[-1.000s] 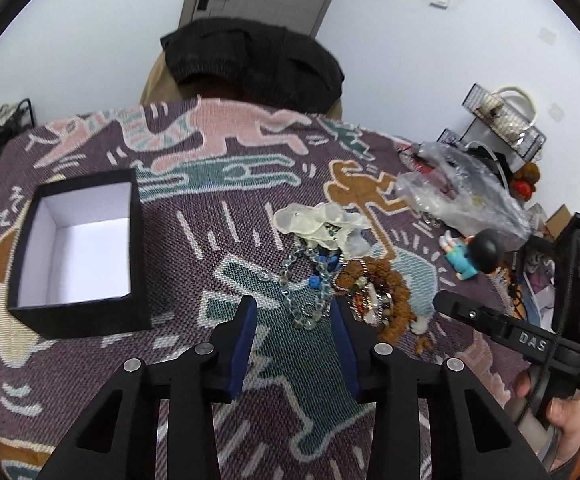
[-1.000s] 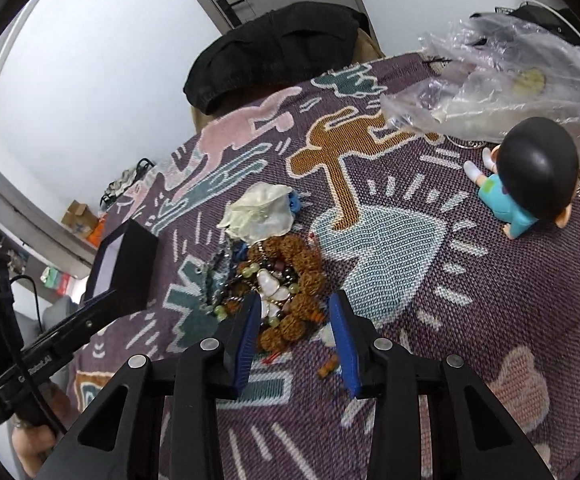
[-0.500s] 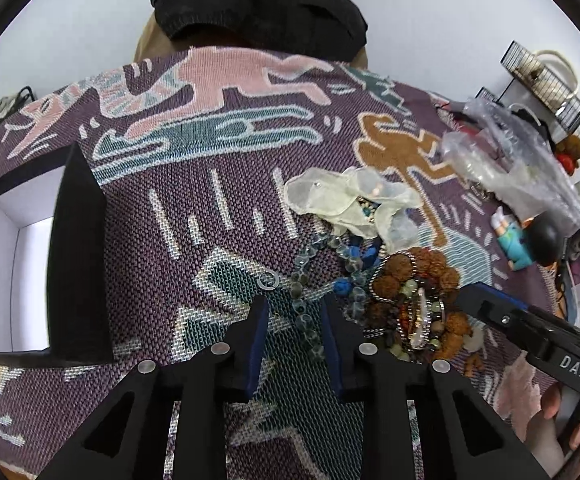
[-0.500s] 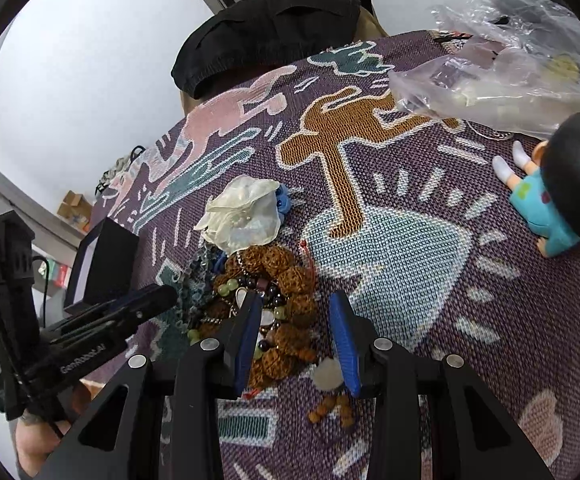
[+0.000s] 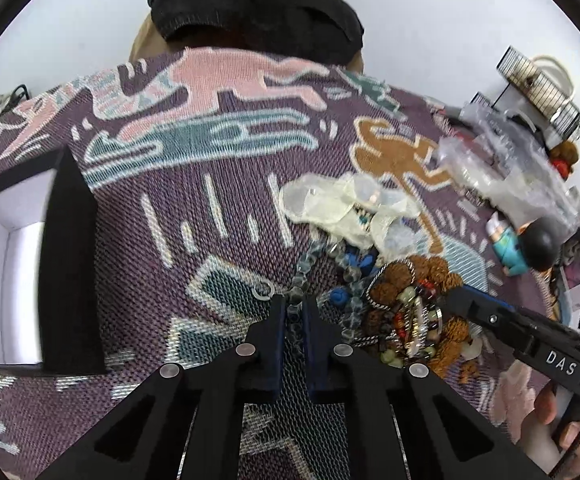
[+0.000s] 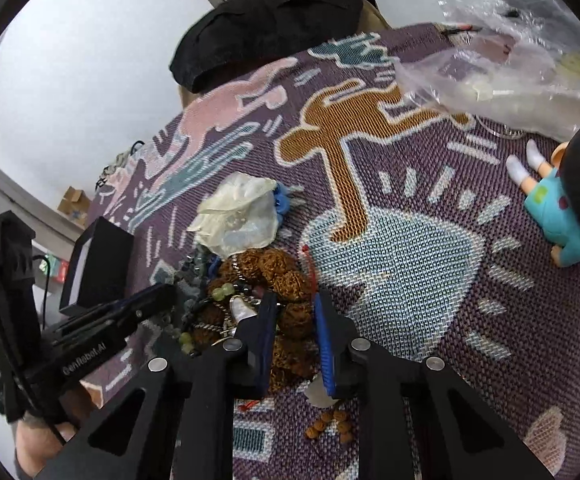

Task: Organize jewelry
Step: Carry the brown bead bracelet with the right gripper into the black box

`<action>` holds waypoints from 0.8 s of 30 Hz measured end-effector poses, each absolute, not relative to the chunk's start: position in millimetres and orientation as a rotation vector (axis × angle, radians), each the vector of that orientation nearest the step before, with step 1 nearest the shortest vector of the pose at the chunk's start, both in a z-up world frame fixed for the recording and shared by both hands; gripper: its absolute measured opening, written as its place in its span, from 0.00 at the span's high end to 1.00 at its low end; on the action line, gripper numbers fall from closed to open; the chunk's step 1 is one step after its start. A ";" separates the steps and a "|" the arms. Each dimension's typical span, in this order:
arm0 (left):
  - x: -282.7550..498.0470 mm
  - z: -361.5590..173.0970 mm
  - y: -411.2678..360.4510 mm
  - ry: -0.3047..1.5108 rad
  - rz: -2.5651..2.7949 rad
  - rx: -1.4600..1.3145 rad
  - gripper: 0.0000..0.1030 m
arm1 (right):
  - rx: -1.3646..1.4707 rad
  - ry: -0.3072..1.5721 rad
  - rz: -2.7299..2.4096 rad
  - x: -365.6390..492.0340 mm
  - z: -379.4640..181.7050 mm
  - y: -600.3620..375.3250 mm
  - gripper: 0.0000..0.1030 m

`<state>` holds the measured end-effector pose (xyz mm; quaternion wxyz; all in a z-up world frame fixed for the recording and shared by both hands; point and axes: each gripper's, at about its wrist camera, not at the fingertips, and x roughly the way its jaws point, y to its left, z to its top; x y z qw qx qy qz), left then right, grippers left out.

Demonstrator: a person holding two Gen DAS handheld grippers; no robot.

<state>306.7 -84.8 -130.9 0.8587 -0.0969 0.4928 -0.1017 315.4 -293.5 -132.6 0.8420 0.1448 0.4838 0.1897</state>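
A heap of jewelry lies on the patterned cloth. My left gripper [image 5: 293, 305] is shut on a grey-blue glass bead string [image 5: 305, 266] at the heap's left edge. The brown rudraksha bead bracelet [image 6: 285, 276] lies in the heap; it also shows in the left wrist view [image 5: 418, 276]. My right gripper [image 6: 296, 306] stands around these brown beads, its jaws narrowed with beads between them. An open black box [image 5: 69, 264] with a white inside stands at the left; it also shows in the right wrist view [image 6: 97, 268].
A crumpled translucent pouch [image 5: 330, 204] lies behind the heap. A small ring [image 5: 263, 290] lies left of the beads. A doll [image 6: 562, 200] and a clear plastic bag [image 6: 502, 60] are at the right. A chair with black clothing [image 5: 257, 12] stands beyond the table.
Both grippers have moved down into the heap and narrowed. The left has closed on the grey-blue bead string; the right has come around the brown beads.
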 end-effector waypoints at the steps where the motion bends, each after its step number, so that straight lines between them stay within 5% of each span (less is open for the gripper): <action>1: 305.0 -125.6 -83.1 1.022 -0.216 -0.205 0.92 | 0.307 1.009 0.407 313.4 -128.1 -293.7 0.80; 24: 262.8 -26.8 -21.4 0.796 -0.188 -0.217 0.92 | 0.210 0.757 0.537 264.7 -10.2 -245.6 0.81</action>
